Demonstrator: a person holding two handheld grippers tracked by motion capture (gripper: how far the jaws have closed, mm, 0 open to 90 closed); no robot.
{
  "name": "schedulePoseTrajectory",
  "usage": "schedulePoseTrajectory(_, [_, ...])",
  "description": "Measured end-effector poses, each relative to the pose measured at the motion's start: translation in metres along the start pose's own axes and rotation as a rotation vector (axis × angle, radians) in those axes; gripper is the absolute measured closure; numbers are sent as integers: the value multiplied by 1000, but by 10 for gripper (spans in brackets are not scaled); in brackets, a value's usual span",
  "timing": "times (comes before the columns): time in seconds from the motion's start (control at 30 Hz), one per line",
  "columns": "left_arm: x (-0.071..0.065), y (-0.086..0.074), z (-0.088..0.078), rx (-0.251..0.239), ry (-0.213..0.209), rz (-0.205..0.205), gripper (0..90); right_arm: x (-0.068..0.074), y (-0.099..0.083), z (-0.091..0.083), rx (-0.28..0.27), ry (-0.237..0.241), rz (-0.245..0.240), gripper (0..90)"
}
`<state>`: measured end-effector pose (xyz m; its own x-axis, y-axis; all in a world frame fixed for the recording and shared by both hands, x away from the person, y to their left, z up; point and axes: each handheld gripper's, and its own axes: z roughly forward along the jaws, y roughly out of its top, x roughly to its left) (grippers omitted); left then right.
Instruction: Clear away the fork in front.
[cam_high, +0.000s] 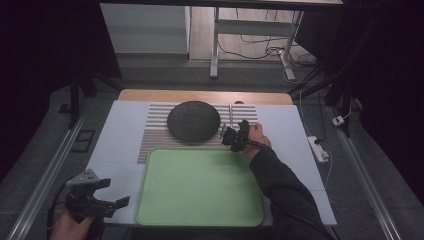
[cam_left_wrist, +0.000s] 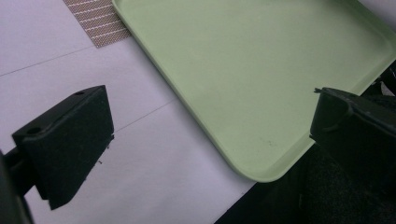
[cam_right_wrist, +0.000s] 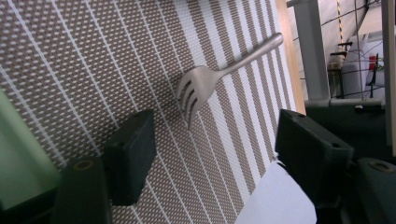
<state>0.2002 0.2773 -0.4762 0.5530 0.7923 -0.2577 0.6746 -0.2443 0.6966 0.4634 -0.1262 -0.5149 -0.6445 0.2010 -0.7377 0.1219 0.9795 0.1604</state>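
Right arm stretched out across the table, dark sleeve running from the bottom edge up toward one o'clock over the corner of the green tray (cam_high: 150, 200); the right hand (cam_high: 257, 137) grips its tool from behind, wrist bent so the right gripper (cam_high: 231, 136) points toward nine o'clock, low over the striped mat (cam_high: 155, 125). In the right gripper view the jaws stand apart, nothing pinched; the fork (cam_right_wrist: 205, 84) lies flat on the mat just past the tips, tines toward the gripper, handle running off to one o'clock, no pad touching it. From above, the fork sits at three o'clock of the dark round bowl (cam_high: 193, 120). Down at seven o'clock, the left hand (cam_high: 70, 226) holds the left gripper (cam_high: 112, 192) beside the tray's near left corner; jaws spread wide, nothing between them.
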Motion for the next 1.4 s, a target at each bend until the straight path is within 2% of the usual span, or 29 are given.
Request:
schedulePoseTrajectory(0.03, [0,0,0,0,0,0,0,0,0,0,0,0,0,334])
schedulePoseTrajectory(0.07, [0,0,0,1,0,0,0,1,1,2,-5,7,-7,376])
schedulePoseTrajectory(0.13, [0,0,0,2,0,1,0,4,2,4,-6,-11,-34,425])
schedulePoseTrajectory(0.17, [0,0,0,2,0,0,0,5,4,5,-9,3,-56,476])
schedulePoseTrajectory(0.27, [0,0,0,3,1,3,0,7,7,7,-15,-12,-73,508])
schedulePoseTrajectory(0.33, [0,0,0,3,1,2,0,9,10,10,-11,-12,-94,588])
schedulePoseTrajectory(0.5, [-1,0,1,4,2,3,0,12,14,13,2,-15,-130,697])
schedulePoseTrajectory(0.53, [-1,0,1,4,2,3,0,14,14,16,17,-21,-151,739])
schedulePoseTrajectory(0.63, [-1,0,1,4,1,3,0,16,15,17,23,-49,-166,776])
schedulePoseTrajectory(0.67, [-1,0,1,4,1,3,0,15,15,18,30,-27,-171,790])
schedulePoseTrajectory(0.7, [-1,0,1,4,1,3,0,18,16,18,39,-51,-188,829])
schedulePoseTrajectory(0.77, [-1,0,1,4,2,4,0,21,16,19,48,-58,-199,862])
schedulePoseTrajectory(0.83, [-1,0,1,4,1,4,0,22,16,19,56,-60,-210,874])
schedulePoseTrajectory(0.9, [-1,0,1,4,1,4,0,24,16,19,38,-89,-213,882])
schedulePoseTrajectory(0.97, [-1,0,1,4,2,4,0,24,18,17,59,-73,-223,884])
schedulePoseTrajectory(1.0, [-1,0,1,4,2,4,0,25,17,18,42,-81,-221,885])
schedulePoseTrajectory(1.1, [-1,0,1,4,2,4,0,25,17,16,36,-80,-224,886])
schedulePoseTrajectory(1.13, [-1,0,1,4,1,4,0,25,17,16,25,-101,-231,886])
schedulePoseTrajectory(1.3, [-1,0,0,3,1,4,0,21,17,9,17,-89,-218,886])
schedulePoseTrajectory(1.33, [-1,0,0,3,1,4,0,22,17,7,7,-120,-212,886])
schedulePoseTrajectory(1.37, [-1,0,1,3,1,5,0,22,17,7,7,-120,-212,886])
schedulePoseTrajectory(1.4, [-1,0,1,3,2,5,0,20,17,4,18,-80,-209,886])
